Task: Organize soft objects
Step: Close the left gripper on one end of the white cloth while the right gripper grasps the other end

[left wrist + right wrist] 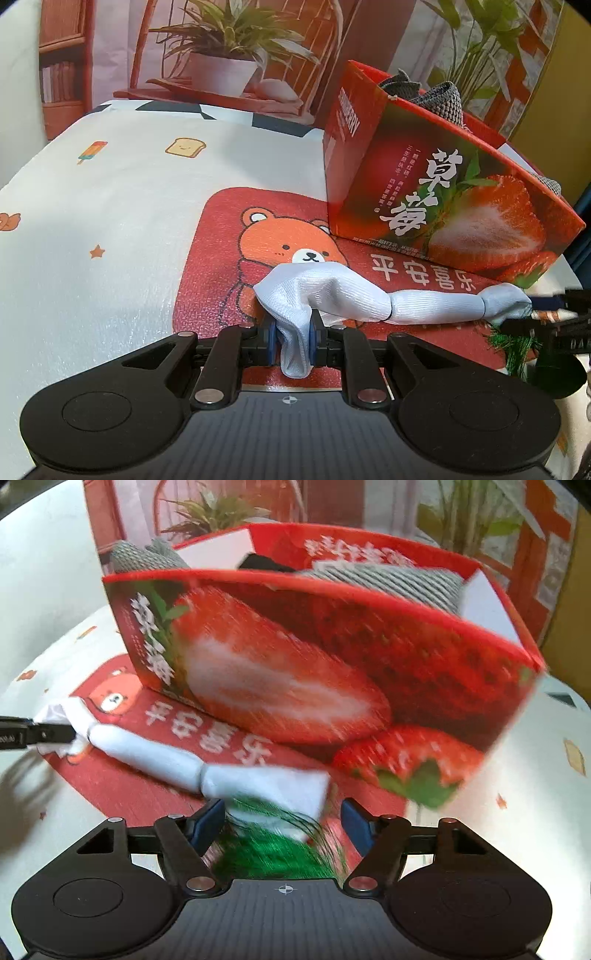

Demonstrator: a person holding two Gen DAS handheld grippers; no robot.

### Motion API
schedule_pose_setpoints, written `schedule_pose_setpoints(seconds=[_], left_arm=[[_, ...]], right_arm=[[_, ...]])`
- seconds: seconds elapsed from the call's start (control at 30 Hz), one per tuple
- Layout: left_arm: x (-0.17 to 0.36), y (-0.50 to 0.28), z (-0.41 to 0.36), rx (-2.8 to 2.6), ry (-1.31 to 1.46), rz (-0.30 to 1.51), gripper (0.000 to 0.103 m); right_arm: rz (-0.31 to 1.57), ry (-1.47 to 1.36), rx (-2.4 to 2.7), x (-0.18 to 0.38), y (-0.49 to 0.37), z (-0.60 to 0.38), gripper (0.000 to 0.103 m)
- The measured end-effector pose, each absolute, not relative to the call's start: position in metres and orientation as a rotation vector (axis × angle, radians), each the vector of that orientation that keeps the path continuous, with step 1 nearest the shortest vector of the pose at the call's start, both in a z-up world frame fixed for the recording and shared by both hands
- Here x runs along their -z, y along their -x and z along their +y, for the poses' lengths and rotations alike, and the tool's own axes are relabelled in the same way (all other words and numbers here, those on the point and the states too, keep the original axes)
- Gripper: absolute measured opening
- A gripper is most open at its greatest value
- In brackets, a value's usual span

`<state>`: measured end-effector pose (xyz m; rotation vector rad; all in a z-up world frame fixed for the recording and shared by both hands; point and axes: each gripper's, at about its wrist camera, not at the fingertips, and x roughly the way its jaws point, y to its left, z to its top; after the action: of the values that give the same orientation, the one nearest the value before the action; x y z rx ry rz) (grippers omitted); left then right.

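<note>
The red cardboard box (443,199) carries a large sliced-strawberry picture and the white characters 草莓 down its front; its end panel bears "STRAWBERRY" in pale letters, only partly legible. Grey knitted fabric (443,98) pokes above the box rim. The box stands on a red mat (207,295) printed with an orange cartoon bear and the white characters 平安喜乐; a green fringe (266,853) shows at the mat's near edge.

The mat lies on a bench covered with a white cloth (110,221) dotted with small prints: a toast slice, an ice lolly, a star. Behind hangs a backdrop (229,55) picturing potted plants and reddish shelving.

A pale blue-white sock (354,295) stretches across the mat in front of the box. The left gripper (293,341) has its jaws clenched on one end of the sock, the fabric bunched between the blue pads. The right gripper (282,823) sits over the sock's other end, its jaws standing apart on either side of the fabric and not pressing it. The right wrist view is motion-blurred.
</note>
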<state>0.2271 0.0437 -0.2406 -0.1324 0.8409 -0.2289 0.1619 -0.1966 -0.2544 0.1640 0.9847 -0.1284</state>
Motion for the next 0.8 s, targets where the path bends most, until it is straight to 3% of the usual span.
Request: schedule_pose_setpoints(seconds=[0.63, 0.8], left_arm=[[0.24, -0.226, 0.043, 0.228, 0.122, 0.835, 0.018], [0.24, -0.226, 0.043, 0.228, 0.12, 0.834, 0.018]], right_arm=[[1.022, -0.16, 0.319, 0.255, -0.114, -0.238, 0.062], [0.952, -0.182, 0.283, 0.234, -0.115, -0.238, 0.06]])
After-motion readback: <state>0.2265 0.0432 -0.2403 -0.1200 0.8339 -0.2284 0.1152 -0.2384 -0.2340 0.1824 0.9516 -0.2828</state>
